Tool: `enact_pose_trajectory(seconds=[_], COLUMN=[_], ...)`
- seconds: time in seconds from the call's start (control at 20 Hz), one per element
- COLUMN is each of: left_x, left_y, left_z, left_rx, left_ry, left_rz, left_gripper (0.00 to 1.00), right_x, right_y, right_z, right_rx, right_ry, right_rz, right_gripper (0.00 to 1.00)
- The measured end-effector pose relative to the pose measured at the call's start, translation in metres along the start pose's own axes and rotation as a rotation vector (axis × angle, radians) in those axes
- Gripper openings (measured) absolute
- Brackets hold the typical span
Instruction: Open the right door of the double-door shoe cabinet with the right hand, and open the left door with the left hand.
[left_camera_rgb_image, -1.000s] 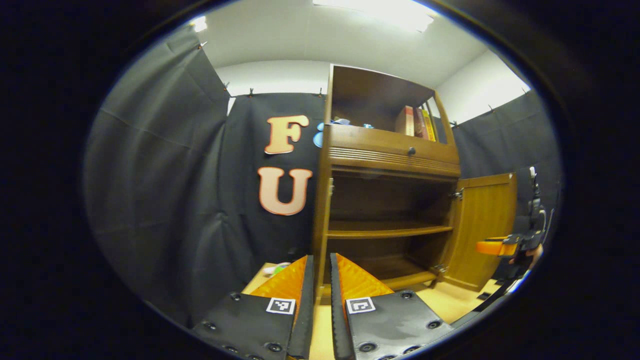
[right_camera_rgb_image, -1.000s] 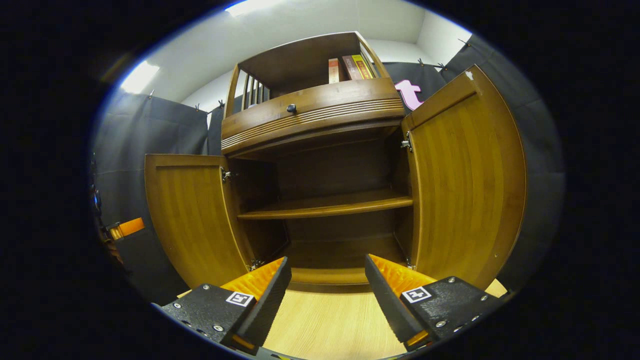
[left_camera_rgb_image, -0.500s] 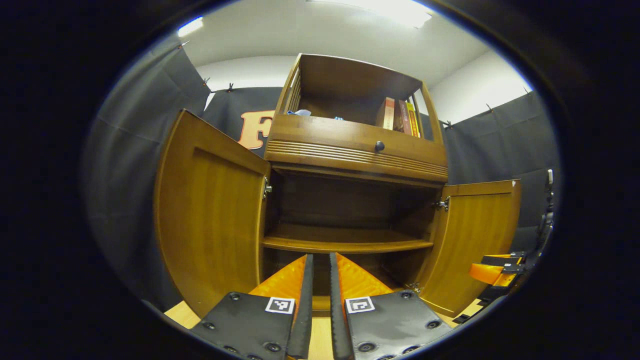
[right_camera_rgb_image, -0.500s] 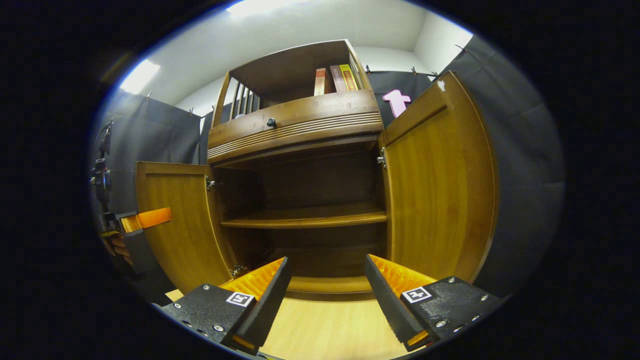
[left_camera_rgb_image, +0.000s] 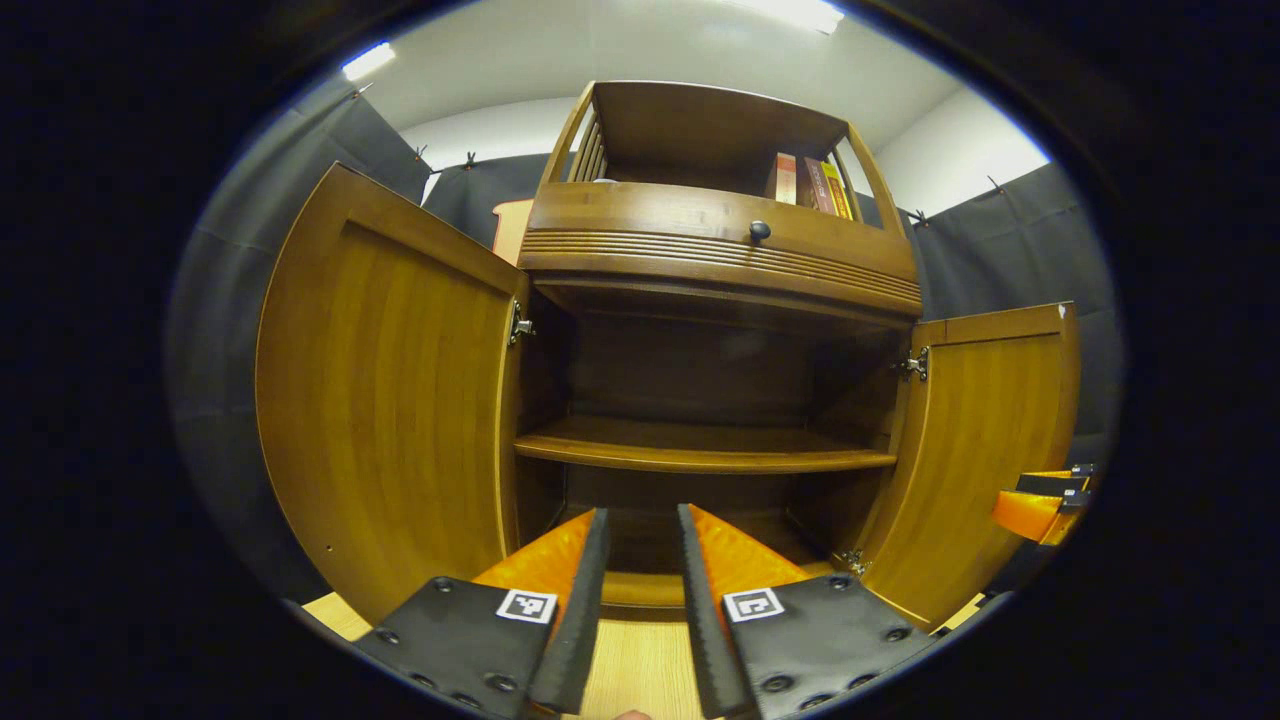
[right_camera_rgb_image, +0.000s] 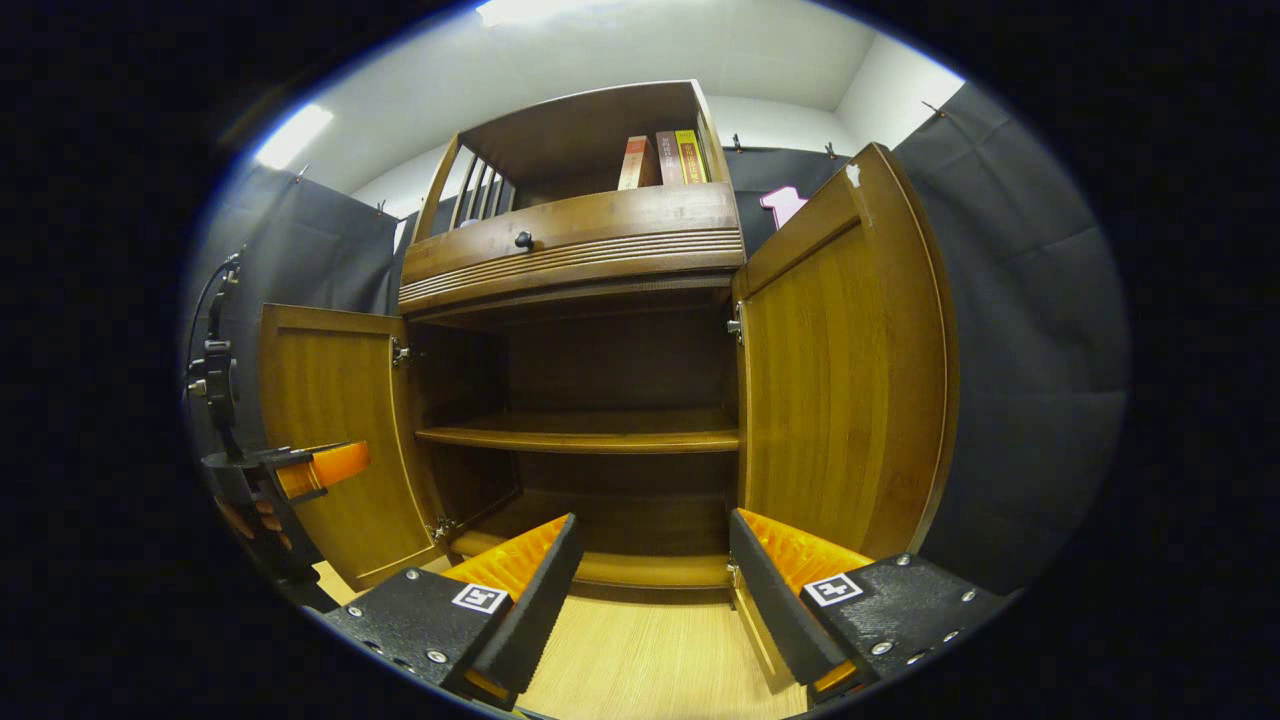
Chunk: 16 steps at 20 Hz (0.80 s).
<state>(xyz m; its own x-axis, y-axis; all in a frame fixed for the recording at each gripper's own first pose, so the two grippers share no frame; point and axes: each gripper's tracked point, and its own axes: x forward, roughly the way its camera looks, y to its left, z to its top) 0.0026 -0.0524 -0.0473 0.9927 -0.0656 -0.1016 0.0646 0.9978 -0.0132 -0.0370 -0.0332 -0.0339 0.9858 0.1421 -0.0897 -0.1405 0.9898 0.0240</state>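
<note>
Left tool (left_camera_rgb_image: 640, 600) swung back to face shoe cabinet (left_camera_rgb_image: 715, 265) squarely; fingers parted slightly wider than before, grasping nothing. Right tool (right_camera_rgb_image: 648, 590) released, wide gap, nothing between. Beyond: left door (left_camera_rgb_image: 390, 400) and right door (right_camera_rgb_image: 840, 380) both swung open, middle shelf (right_camera_rgb_image: 580, 438) bare, books (right_camera_rgb_image: 660, 158) on top.

Left gripper view sits low near the floor, tilted up, facing the shoe cabinet (left_camera_rgb_image: 700, 400) head-on from close range, with the left door (left_camera_rgb_image: 390, 400) at 9 o'clock and the right door (left_camera_rgb_image: 985, 440) at 3 o'clock. Right gripper view is equally low and close, angled up at the cabinet from its right side. Both views share the open interior, shelf (right_camera_rgb_image: 585, 438), both doors and the drawer front (right_camera_rgb_image: 570, 245).
</note>
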Motion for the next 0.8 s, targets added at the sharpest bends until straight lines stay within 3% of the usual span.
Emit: enact_pose_trajectory(seconds=[0.3,0.4,0.8], left_x=[-0.004,-0.004,-0.004], left_y=[0.009,0.019,0.050], left_z=[0.004,0.004,-0.006], left_rx=[-0.024,-0.045,-0.010], left_ry=[-0.008,-0.016,-0.014], left_rz=[0.004,0.042,0.116], left_gripper=[0.84,0.99,0.95], right_x=[0.005,0.006,0.015], right_y=[0.007,0.010,0.022], right_z=[-0.010,-0.012,-0.017], right_rx=[0.001,-0.001,0.003], right_ry=[0.012,0.017,0.029], right_rz=[0.007,0.014,0.034], right_gripper=[0.92,0.92,0.92])
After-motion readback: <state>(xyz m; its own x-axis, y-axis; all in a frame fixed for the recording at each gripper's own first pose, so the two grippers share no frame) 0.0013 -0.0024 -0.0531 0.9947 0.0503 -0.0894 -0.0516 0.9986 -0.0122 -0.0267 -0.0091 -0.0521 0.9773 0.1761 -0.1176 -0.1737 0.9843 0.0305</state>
